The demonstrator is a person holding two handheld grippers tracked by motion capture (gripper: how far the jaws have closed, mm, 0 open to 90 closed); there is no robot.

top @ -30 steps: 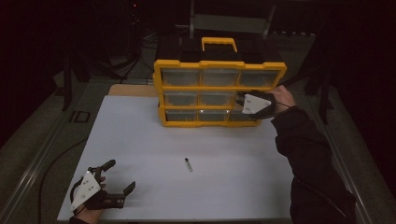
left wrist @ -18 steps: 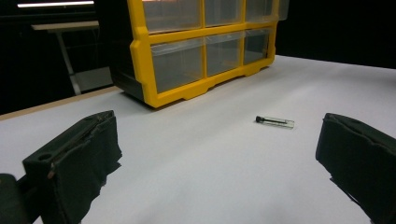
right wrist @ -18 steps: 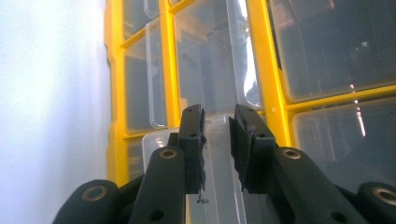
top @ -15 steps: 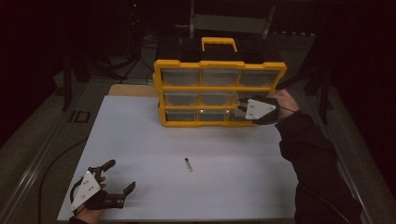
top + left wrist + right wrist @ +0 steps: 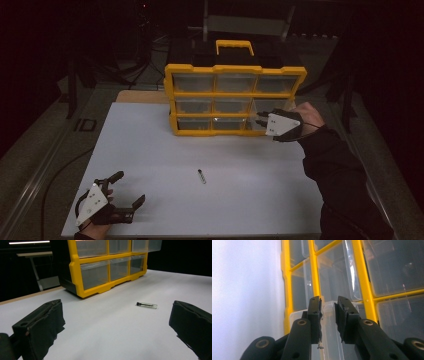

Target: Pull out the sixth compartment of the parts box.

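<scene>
Right gripper (image 5: 260, 119) sits at the right end of the yellow organizer (image 5: 235, 97), its jaws narrowed around the front lip of a clear drawer (image 5: 329, 325) that stands slightly out of the frame at the lower right. In the right gripper view the two pads flank that clear plastic edge closely; whether both press on it cannot be told for sure, though the lip sits right between them. The person's sleeve (image 5: 345, 185) runs back from this gripper toward the table's near edge.

Left gripper (image 5: 127, 192) rests on the white table (image 5: 150, 145) well apart from the organizer, at the near left corner, jaws spread wide with nothing between them. Ahead of it and slightly to its right lies a small vial (image 5: 147, 305) with a dark cap, flat on the table, between this gripper and the organizer.
</scene>
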